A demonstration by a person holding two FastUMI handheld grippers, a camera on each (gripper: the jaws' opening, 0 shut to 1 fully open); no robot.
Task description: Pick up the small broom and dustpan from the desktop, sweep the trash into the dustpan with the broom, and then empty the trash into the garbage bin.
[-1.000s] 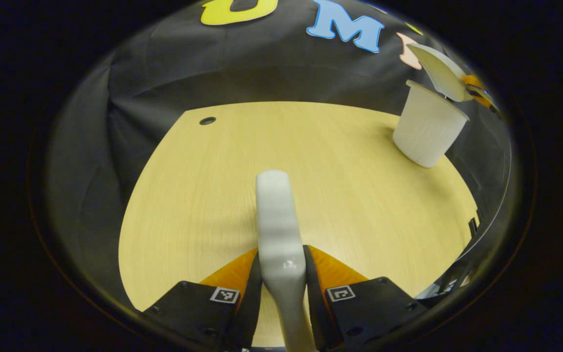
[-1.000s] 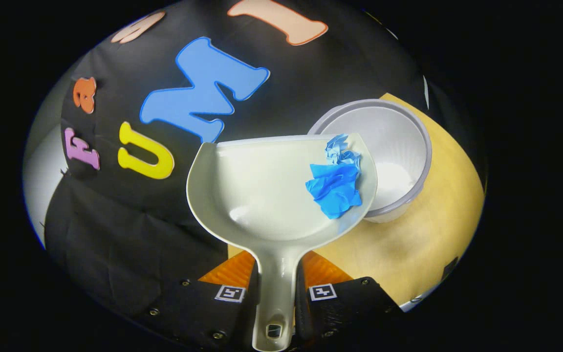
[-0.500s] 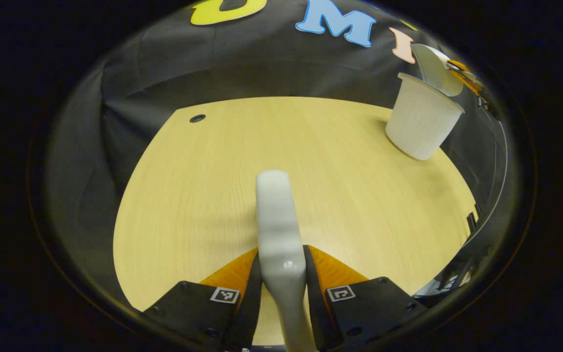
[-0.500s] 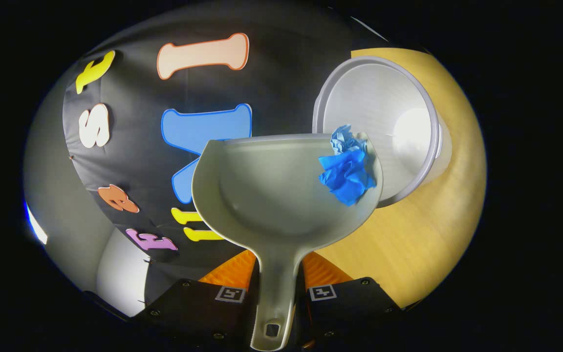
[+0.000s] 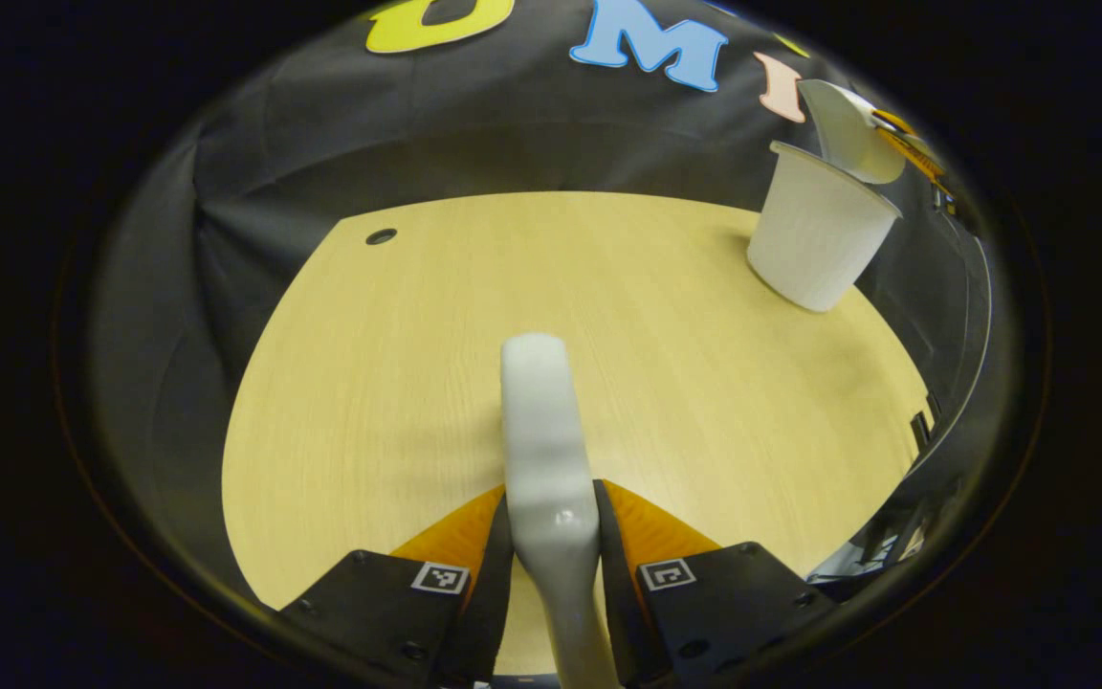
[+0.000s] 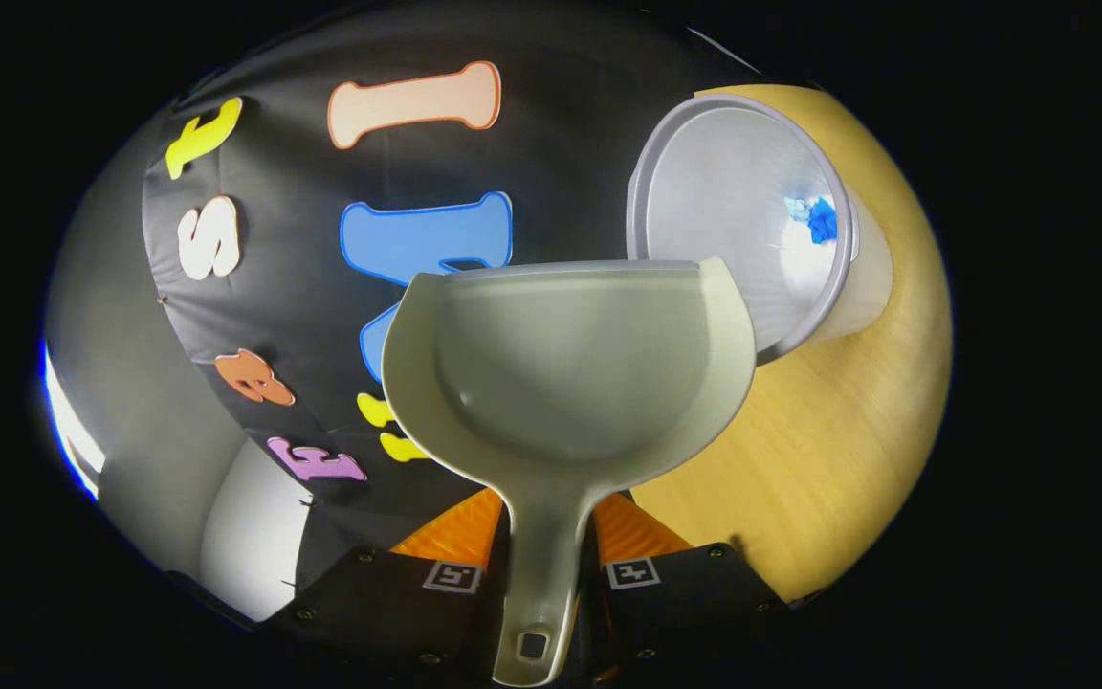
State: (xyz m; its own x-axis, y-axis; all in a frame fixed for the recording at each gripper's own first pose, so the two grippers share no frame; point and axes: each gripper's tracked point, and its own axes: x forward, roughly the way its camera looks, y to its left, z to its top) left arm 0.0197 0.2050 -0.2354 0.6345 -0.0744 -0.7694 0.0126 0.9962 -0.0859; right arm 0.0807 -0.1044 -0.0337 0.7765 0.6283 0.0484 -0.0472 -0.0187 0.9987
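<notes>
Each tool [image 5: 551, 536] [image 6: 541, 536] has a black screwed body bearing square black-and-white markers.

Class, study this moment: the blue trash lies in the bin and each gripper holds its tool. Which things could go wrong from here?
1. The dustpan hangs tilted beside the garbage bin; drawing it back carelessly might catch the rim and tip the bin.
2. The bin stands near the desk edge, so a knock could send it, and the blue trash, off.
3. The left gripper grips the broom at its handle only; it may swing.

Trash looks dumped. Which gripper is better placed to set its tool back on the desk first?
Left, probably: it holds the broom low over open desktop. The right gripper holds the dustpan tilted at the bin.
</notes>
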